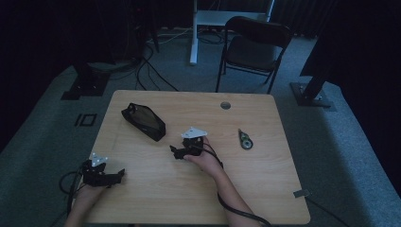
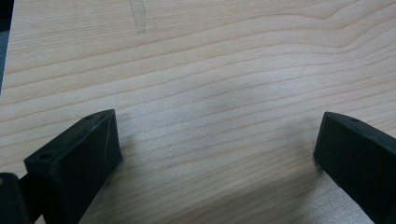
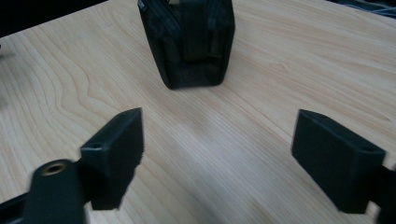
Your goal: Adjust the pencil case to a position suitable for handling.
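Note:
A black zippered pouch (image 1: 143,121) lies on the wooden table (image 1: 265,179), left of centre toward the back. My right gripper (image 1: 176,152) is near the table's middle, just to the pouch's right, and points at it. In the right gripper view the pouch's end (image 3: 189,42) stands a short way ahead of the right gripper (image 3: 219,135), whose jaws are wide apart with only bare wood between them. My left gripper (image 1: 117,176) rests at the front left of the table. Its jaws are spread in the left gripper view, where the left gripper (image 2: 219,135) frames bare wood.
A small green and grey tape dispenser (image 1: 245,139) lies right of centre. A round cable hole (image 1: 225,105) sits near the back edge. A dark chair (image 1: 255,47) stands beyond the table. Cables trail from both grippers off the front edge.

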Available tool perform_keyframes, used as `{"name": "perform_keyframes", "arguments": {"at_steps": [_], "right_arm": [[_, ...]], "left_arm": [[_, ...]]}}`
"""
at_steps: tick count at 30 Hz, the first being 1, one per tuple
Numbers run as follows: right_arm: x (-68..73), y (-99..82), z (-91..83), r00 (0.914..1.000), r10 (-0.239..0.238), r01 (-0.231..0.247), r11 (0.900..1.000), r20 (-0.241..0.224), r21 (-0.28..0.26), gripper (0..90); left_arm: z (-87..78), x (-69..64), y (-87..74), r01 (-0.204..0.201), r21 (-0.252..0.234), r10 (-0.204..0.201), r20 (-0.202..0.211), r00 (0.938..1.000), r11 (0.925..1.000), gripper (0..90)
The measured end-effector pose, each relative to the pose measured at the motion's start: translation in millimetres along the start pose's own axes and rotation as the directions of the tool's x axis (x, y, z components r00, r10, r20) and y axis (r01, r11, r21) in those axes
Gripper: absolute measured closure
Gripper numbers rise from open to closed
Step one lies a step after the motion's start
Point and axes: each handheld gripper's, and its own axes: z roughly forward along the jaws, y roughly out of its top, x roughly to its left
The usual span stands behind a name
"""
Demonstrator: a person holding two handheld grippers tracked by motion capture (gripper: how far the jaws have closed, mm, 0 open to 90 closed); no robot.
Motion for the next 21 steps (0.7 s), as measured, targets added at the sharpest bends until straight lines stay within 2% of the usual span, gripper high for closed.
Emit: {"name": "perform_keyframes", "arguments": {"at_steps": [21], "right_arm": [[8.9,24.8,29.2,0.9995,-0.019,0.018,0.9995,-0.026,-0.026,20.8]], "left_arm": [[0.0,0.0,0.0,0.0,0.0,0.0,0.0,1.0,1.0,0.7]]}}
